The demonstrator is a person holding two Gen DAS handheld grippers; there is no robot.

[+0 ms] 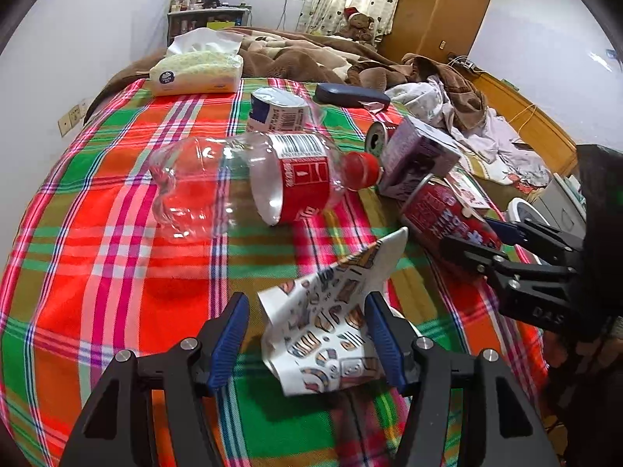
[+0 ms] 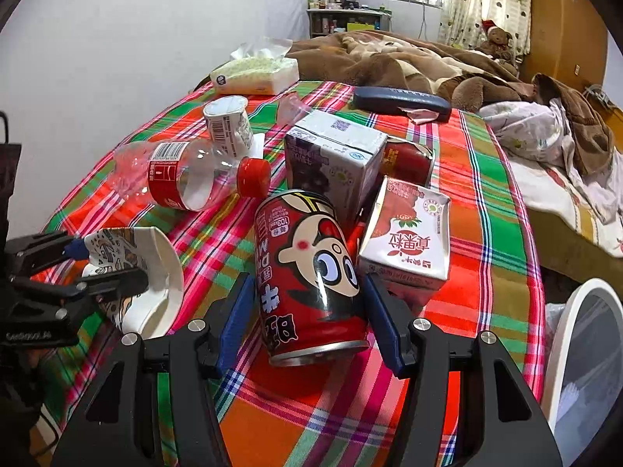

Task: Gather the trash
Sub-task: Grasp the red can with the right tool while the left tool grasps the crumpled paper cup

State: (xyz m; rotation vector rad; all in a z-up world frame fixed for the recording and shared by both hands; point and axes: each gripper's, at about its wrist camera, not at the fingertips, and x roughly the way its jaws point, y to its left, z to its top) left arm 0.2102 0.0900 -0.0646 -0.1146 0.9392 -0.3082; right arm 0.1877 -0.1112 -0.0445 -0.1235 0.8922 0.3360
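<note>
A crushed patterned paper cup (image 1: 331, 319) lies on the plaid cloth between the open fingers of my left gripper (image 1: 307, 311); it also shows in the right wrist view (image 2: 152, 272). A red cartoon milk can (image 2: 311, 272) lies on its side between the open fingers of my right gripper (image 2: 307, 292); in the left wrist view the can (image 1: 440, 210) lies by that gripper (image 1: 479, 237). An empty clear bottle (image 1: 249, 183) with a red cap, a yogurt cup (image 1: 276, 111), a purple carton (image 2: 331, 155), a strawberry carton (image 2: 405, 241) and a second red can (image 2: 409, 163) lie around.
A tissue pack (image 1: 198, 72) and a dark glasses case (image 1: 350, 95) lie at the far side of the plaid cloth (image 1: 117, 257). Brown blankets and clothes cover the bed (image 2: 428, 62) beyond. A white bin (image 2: 584, 350) stands at the right edge.
</note>
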